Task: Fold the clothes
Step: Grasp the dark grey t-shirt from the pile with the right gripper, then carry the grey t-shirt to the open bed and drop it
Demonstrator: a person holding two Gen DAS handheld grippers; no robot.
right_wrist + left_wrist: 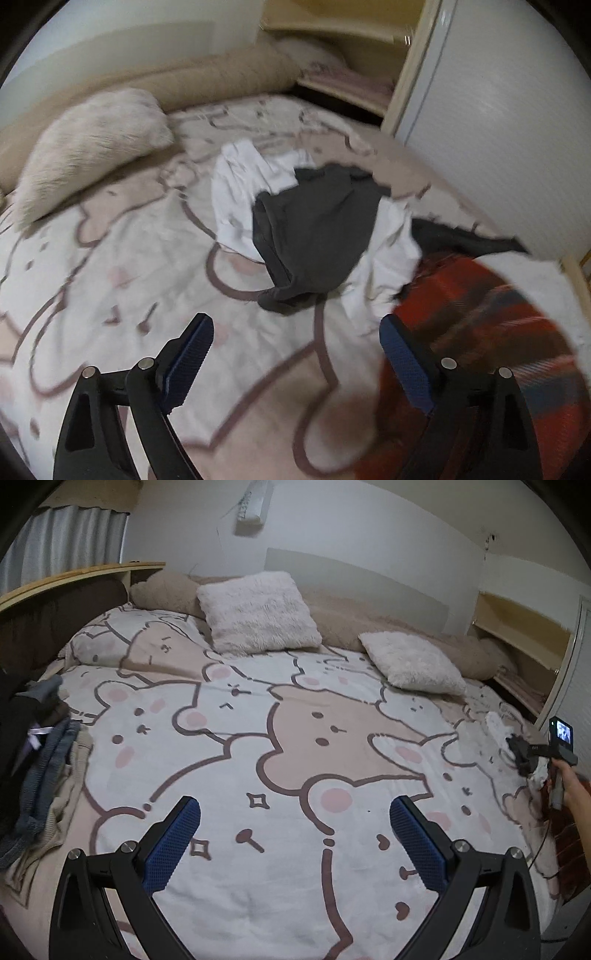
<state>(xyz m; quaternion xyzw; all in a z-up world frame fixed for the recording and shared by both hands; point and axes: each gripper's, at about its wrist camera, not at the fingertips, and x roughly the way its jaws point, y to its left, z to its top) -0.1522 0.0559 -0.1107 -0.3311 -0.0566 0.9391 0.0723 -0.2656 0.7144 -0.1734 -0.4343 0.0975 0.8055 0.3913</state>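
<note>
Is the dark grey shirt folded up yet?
No. The dark grey shirt lies crumpled on white clothes, edges bunched, no neat folds.

bedspread [295, 716]: showing pink-and-white bears, brown outlines
garment [317, 225]: showing dark grey
blanket [491, 332]: showing red plaid
pads [177, 842]: showing blue

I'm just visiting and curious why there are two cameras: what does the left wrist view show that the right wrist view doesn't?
Only the left wrist view shows the clothes pile at the bed's left edge, the square fluffy pillow, and the person's hand holding the other tool.

Only the right wrist view shows the dark grey garment lying on white clothing, beside a red plaid fabric.

Both show open, empty tongs above the bear-print bedspread.
</note>
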